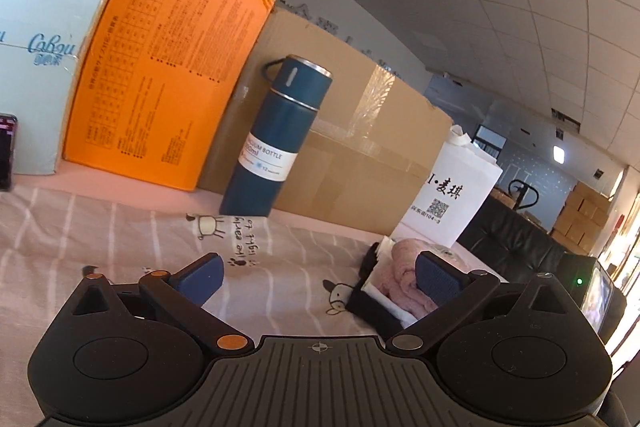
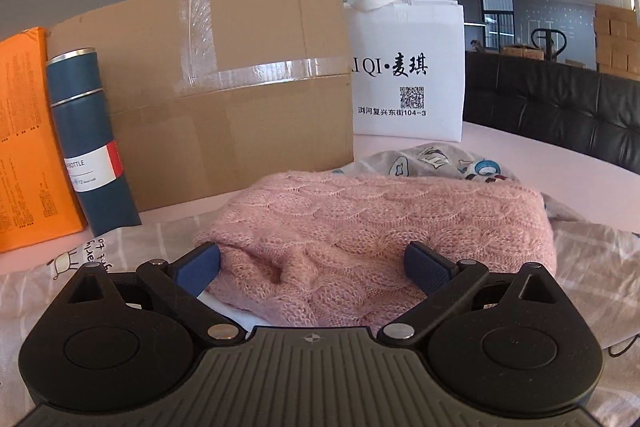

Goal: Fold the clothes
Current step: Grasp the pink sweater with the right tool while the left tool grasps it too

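Note:
A folded pink knit sweater (image 2: 380, 223) lies on the table right in front of my right gripper (image 2: 312, 267). The right gripper is open, its blue pads on either side of the sweater's near edge. A grey printed garment (image 2: 440, 159) lies bunched behind the sweater. In the left wrist view the pink sweater (image 1: 404, 279) sits on a stack of white and dark folded clothes (image 1: 372, 303) at the right. My left gripper (image 1: 320, 279) is open and empty above the striped pink cloth (image 1: 120, 235) that covers the table.
A blue vacuum bottle (image 1: 276, 139) stands at the back, also in the right wrist view (image 2: 90, 135). Behind it stand an orange box (image 1: 168, 67), a cardboard box (image 2: 224, 83) and a white bag (image 2: 408, 71). A black sofa (image 2: 560, 107) lies beyond the table's right edge.

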A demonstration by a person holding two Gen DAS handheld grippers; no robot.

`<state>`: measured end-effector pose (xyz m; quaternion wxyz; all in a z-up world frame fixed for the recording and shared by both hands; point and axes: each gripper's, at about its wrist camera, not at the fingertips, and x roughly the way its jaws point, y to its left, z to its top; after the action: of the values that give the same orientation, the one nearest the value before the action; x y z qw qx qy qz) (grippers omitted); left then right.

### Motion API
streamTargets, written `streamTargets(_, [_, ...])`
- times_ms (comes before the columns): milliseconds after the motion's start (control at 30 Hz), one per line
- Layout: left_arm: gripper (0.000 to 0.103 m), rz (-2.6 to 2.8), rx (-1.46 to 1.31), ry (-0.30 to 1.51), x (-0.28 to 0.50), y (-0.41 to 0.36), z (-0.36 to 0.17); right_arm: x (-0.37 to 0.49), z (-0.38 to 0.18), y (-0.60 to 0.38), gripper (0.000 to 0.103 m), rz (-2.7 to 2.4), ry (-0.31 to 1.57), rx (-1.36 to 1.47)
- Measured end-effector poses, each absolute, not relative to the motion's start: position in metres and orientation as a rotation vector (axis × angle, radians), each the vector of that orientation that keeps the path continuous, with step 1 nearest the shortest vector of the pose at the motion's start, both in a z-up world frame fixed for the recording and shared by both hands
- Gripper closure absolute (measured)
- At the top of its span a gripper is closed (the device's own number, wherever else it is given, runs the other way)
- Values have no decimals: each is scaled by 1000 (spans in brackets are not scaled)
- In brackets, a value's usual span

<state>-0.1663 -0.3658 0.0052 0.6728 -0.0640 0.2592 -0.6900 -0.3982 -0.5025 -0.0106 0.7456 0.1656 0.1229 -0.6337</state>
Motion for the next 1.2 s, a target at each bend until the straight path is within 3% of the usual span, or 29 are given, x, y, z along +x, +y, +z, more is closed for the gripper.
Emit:
streamTargets(67, [1,-1586,-153,623,-170,-383,1,-403,-14,-503,32,-1387,249,374])
streamTargets(167, [1,-1687,-179,747,-177,-411,-4,-416,-15,-504,63,-1356,194,435])
streamTargets(267, [1,-1771,-231,826,-186,-436,-9,-442,-12,-502,81,-1296,78,550])
streamTargets(400, [8,-1809,-212,813,-209,-468,-11,-476,-12,-497,83,-1313,-110,653])
streamTargets(500, [21,-1786,-110,729,-232,-494,-13,-497,-12,-492,84,-1349,-237,693])
streamTargets(567, [44,-1781,-12,695,-250,-513,-17,-506,-13,-489,84,-1360,-296,701])
streamTargets(600, [46,-1777,48,686,-260,-521,-20,-511,-13,-488,84,-1364,-325,705])
streamTargets(700, [68,-1770,158,667,-285,-537,-33,-515,-15,-489,84,-1344,-337,729])
streamTargets(733, [81,-1768,174,636,-291,-536,-34,-515,-15,-488,84,-1337,-338,722])
streamTargets(800, [86,-1773,190,558,-303,-528,-34,-513,-13,-486,84,-1322,-340,702])
streamTargets(1033, [87,-1852,7,431,-302,-471,3,-510,-6,-454,86,-1190,-506,445])
streamTargets(1200, [87,-1861,-67,371,-282,-421,30,-497,1,-445,87,-1036,-470,379])
